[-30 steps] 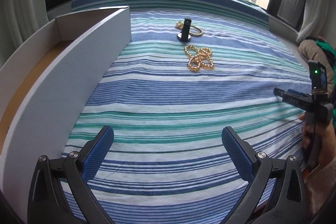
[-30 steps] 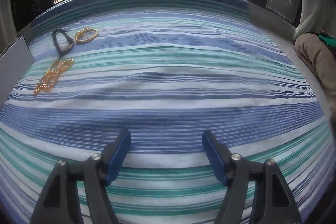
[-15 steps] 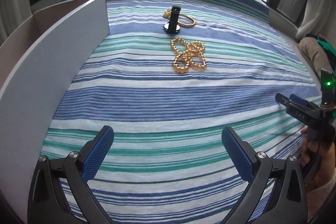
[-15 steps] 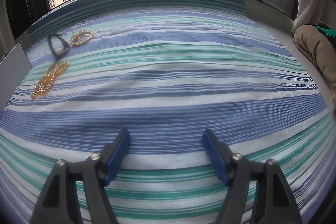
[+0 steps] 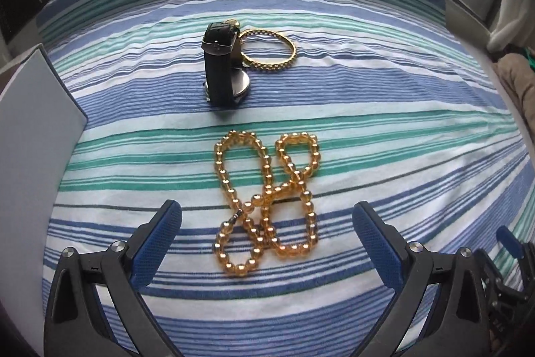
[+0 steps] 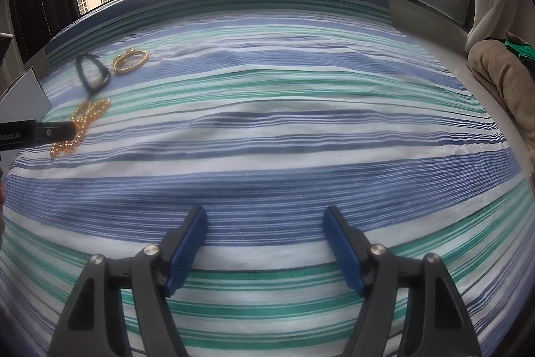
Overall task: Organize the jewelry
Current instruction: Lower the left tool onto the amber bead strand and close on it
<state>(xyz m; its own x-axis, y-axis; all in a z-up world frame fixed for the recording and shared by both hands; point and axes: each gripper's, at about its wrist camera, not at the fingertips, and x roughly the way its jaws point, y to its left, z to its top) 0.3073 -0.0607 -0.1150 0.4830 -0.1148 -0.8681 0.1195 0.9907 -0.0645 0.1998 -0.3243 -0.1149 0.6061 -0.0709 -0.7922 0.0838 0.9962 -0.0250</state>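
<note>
A gold bead necklace (image 5: 267, 206) lies coiled on the striped bedsheet (image 5: 384, 129). My left gripper (image 5: 267, 240) is open, its blue pads on either side of the necklace's near end, not touching it. Behind the necklace a black watch (image 5: 222, 66) stands on its edge, with a gold bangle (image 5: 269, 51) lying just behind it. My right gripper (image 6: 265, 243) is open and empty over bare sheet. In the right wrist view the necklace (image 6: 83, 122), watch (image 6: 92, 72) and bangle (image 6: 129, 60) sit far left, with the left gripper's finger crossing the necklace.
A white box wall (image 5: 36, 129) stands at the left edge of the sheet. A beige cloth bundle (image 6: 501, 79) lies at the right side. The bed ends at a window with tall buildings behind it.
My left gripper has moved forward and right to the necklace, which now lies between its open pads; the box has slid off to the left. My right gripper has barely moved.
</note>
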